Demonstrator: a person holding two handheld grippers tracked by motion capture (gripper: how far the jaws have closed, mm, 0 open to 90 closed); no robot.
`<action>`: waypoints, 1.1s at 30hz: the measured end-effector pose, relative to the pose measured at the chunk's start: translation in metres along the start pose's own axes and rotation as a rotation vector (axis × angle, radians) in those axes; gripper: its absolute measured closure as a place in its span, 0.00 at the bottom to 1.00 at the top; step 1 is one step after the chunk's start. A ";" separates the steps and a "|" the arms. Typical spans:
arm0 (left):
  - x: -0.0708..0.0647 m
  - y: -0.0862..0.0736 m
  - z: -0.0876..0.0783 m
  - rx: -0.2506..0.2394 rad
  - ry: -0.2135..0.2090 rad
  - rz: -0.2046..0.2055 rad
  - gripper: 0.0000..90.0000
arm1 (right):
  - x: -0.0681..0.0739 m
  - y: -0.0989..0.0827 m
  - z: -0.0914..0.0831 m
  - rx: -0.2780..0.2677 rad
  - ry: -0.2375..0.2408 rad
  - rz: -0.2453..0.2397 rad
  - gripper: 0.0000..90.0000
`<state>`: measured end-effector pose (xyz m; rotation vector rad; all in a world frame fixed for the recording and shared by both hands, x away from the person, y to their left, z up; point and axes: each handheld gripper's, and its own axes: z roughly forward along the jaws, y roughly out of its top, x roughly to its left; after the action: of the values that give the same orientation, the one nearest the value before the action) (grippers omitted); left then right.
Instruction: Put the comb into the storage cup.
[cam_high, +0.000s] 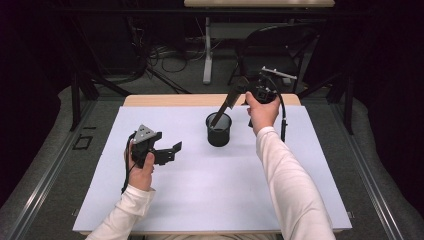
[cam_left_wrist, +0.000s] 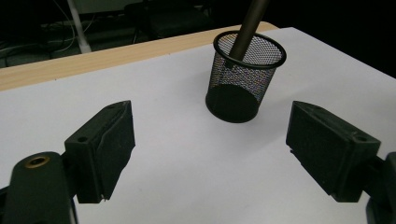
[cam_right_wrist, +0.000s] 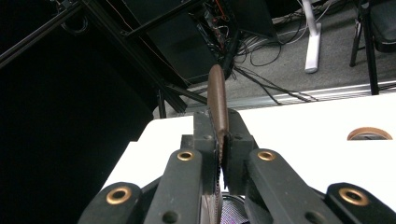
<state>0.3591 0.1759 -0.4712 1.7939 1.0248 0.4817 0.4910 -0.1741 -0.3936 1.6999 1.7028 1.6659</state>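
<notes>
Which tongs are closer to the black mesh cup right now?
Right. The right tongs hang just above the mesh cup, lowering a brown stick into it; the left tongs sit open, well off to its left.

Bright white table (cam_high: 210, 190) under overhead light, surroundings dark, slightly soft.

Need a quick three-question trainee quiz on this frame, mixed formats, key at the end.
1. True or false: the left tool has its jaws closed on the black wire-mesh cup.
2. What does the right tool grip?
A. a white cloth
B. a slim brown stick-like utensil
C. a metal lid
3. Fill in: the utensil's lower end sits ____ the mesh cup.

Key
1. False. In the left gripper view its jaws stand wide apart over the white table cover, short of the cup.
2. B. The right gripper view shows the jaws clamped on it.
3. Inside.
</notes>
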 end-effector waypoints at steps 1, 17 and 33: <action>0.000 0.000 0.000 0.000 -0.001 0.001 0.17 | 0.000 -0.001 0.000 0.000 0.002 0.003 0.96; 0.000 0.000 0.000 0.002 -0.001 0.001 0.17 | -0.007 -0.013 0.009 0.023 -0.007 0.013 0.96; 0.000 0.000 0.001 0.005 -0.003 0.005 0.17 | -0.015 -0.025 0.017 0.040 -0.012 0.026 0.96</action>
<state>0.3593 0.1756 -0.4717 1.8014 1.0203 0.4807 0.4947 -0.1692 -0.4270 1.7537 1.7266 1.6403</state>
